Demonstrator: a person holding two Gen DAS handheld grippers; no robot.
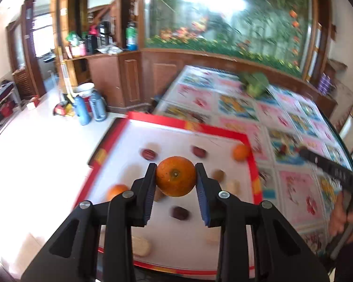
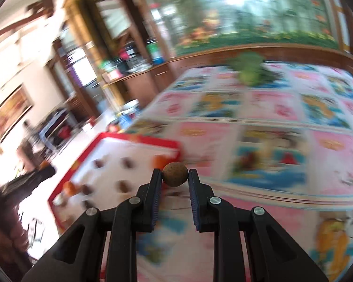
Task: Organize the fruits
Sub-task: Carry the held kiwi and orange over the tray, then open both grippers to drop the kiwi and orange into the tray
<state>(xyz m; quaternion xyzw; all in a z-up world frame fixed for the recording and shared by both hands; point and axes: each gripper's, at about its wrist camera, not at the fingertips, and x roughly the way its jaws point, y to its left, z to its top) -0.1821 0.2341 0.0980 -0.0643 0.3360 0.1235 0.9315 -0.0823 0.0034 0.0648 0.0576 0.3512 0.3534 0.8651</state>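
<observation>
Fruits sit in both of our grippers: the left gripper (image 1: 175,172) has its fingers (image 1: 150,183) clenched on an orange (image 1: 175,176), stem end facing the camera, held in the air above the red-rimmed tray (image 1: 253,164). Our right gripper (image 2: 175,176) is grasping a small round brown fruit (image 2: 174,174) at the tips of its fingers (image 2: 156,185), over the patterned cloth (image 2: 282,141) just right of the tray's corner.

Below the orange, on the tray's white floor, we see a dark red fruit (image 1: 180,212) and a pale oblong piece (image 1: 141,245) near the close edge, a second orange (image 1: 116,191) at the left, and a small brown fruit (image 1: 218,175) beside the right finger. Farther in lie two more dark red fruits (image 1: 149,154) and a third orange (image 1: 240,152) in the far right corner. The tray rests on the desk, its left part overhanging the edge.

In the left wrist view our other hand (image 1: 341,218) shows at the right edge. Far across the cloth lies something green (image 1: 255,83), too blurred to name, before a wooden-framed panel of painted flowers (image 1: 223,18).
</observation>
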